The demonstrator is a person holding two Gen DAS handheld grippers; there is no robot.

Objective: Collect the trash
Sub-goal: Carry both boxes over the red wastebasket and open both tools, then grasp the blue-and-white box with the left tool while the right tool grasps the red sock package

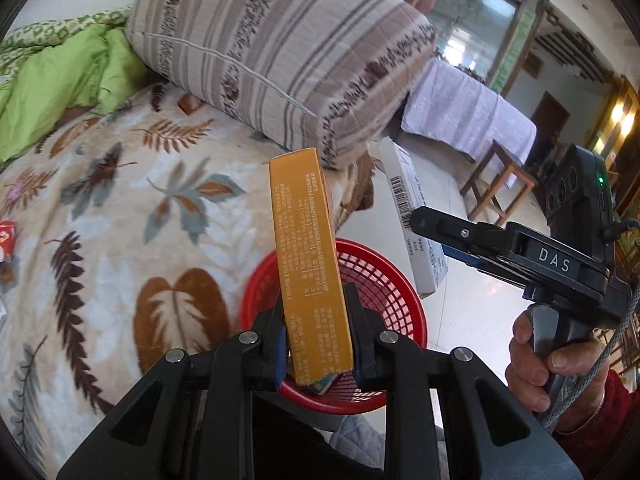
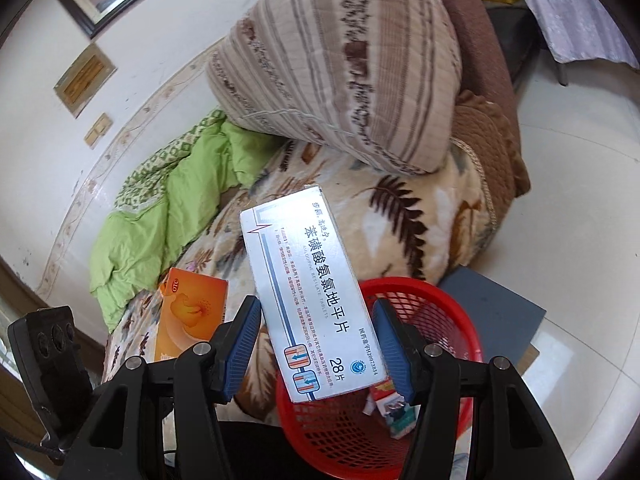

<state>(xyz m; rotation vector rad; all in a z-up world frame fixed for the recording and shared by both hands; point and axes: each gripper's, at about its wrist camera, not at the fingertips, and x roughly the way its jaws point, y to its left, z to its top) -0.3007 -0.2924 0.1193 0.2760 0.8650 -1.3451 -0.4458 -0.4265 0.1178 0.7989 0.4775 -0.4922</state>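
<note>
1. The left hand-held gripper (image 1: 316, 332) is clamped on the narrow sides of an orange medicine box (image 1: 308, 256), which stands nearly upright above the red mesh basket (image 1: 394, 300).
2. The right hand-held gripper (image 2: 316, 344) holds a white tablet box (image 2: 312, 292) printed with blue lettering, its blue pads (image 2: 244, 344) against the long edges.
3. That white box hangs tilted over the basket's near rim, beside the bed.
4. The basket sits on the pale floor against the leaf-patterned blanket (image 1: 120, 216); some wrappers (image 2: 394, 408) already lie inside.
5. A striped pillow (image 1: 276, 48) and a green quilt (image 2: 160, 216) lie on the bed.
6. A small red packet (image 1: 7, 240) rests on the blanket, well apart from the basket.
</note>
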